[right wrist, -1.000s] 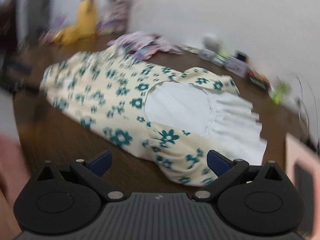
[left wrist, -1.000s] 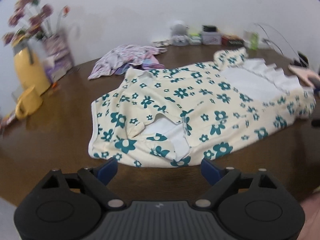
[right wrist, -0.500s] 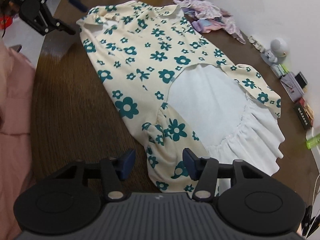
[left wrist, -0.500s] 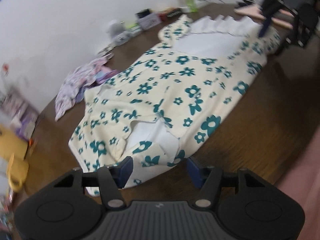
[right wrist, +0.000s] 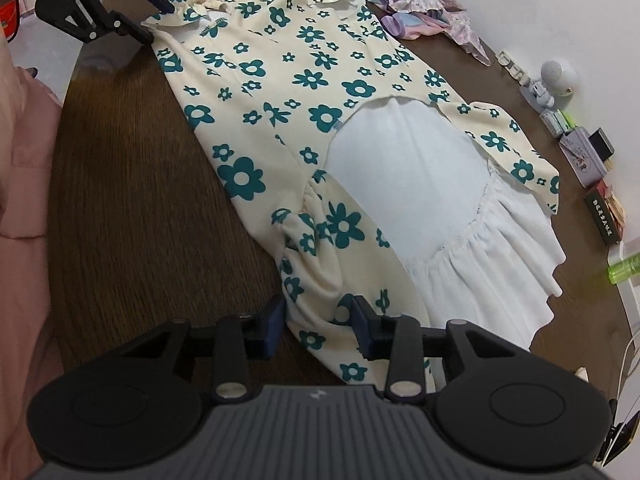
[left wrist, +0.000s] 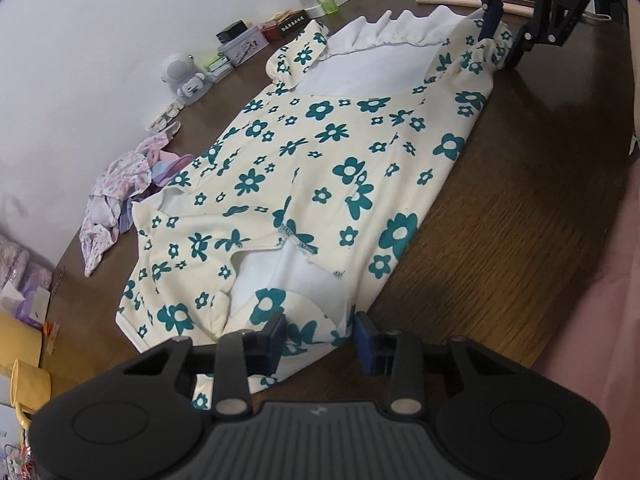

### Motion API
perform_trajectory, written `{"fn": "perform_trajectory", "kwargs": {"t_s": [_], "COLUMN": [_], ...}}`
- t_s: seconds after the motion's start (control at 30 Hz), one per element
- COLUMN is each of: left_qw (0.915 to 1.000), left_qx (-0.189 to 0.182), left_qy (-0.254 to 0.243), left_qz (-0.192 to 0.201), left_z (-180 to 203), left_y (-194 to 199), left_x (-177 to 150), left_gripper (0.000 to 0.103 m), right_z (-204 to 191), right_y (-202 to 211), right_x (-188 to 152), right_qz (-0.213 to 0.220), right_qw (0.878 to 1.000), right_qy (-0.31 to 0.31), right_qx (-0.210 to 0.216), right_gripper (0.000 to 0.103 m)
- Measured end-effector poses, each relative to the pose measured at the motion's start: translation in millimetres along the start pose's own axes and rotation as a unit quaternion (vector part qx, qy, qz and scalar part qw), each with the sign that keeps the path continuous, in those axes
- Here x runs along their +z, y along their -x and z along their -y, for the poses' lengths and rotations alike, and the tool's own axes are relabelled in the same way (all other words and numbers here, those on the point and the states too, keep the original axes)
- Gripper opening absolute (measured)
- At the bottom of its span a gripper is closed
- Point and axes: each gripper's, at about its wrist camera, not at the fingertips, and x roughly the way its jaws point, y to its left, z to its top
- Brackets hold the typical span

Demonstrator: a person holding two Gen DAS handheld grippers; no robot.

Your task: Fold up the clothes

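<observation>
Dress (left wrist: pixel 328 168) between both (probably clamped) grippers (left wrist: pixel 320 338)

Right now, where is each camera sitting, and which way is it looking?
Left wrist: on the left gripper, at one end of the flowery dress, looking along it; the right gripper shows far off.
Right wrist: on the right gripper, at the other end, looking back; the left gripper and a pink sleeve show.
Both share the dress, the brown table and both grippers.

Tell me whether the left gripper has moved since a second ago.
Yes. The left gripper came in from the bare table onto the floral garment's edge, its jaws closing around it.
</observation>
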Motion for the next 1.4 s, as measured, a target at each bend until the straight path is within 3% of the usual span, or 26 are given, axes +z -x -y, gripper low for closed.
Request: {"fn": "perform_trajectory", "kwargs": {"t_s": [0.07,0.13,0.37,0.57,0.77,1.07,1.4], "left_qw": [1.0000,0.9999,0.9992,0.9990,0.9979,0.9997,0.9995], "left_qx": [-0.006,-0.016,-0.016,0.019,0.056,0.021,0.013], "left_qy": [-0.004,-0.003,0.033,0.016,-0.017,-0.001,0.020], "left_qz": [0.001,0.001,0.015,0.037,0.029,-0.014,-0.021], "left_z": [0,0,-9,-23,-62,-100,-99], "left_y": [-1,-3,7,18,-10,-86,-98], "left_x": [0,1,3,21,55,74,73], "left_gripper": [0.014,0.005,0.002,0.001,0.002,0.002,0.002], "right_z": [-1,-1,-10,-9,21,72,81], "right_y": [-1,-2,2,17,13,-58,-88], "right_x": [1,3,0,12,51,82,77], "right_qz": [0.001,0.000,0.008,0.018,0.014,-0.020,-0.007], "right_qw": [1.000,1.000,0.999,0.995,0.982,0.977,0.974], "right_qy": [0.002,-0.001,-0.016,0.030,0.118,0.175,0.184], "right_qx": [-0.001,-0.005,-0.038,-0.096,-0.146,-0.123,-0.132], "right_gripper": [0.022,0.019,0.004,0.004,0.004,0.004,0.006]}}
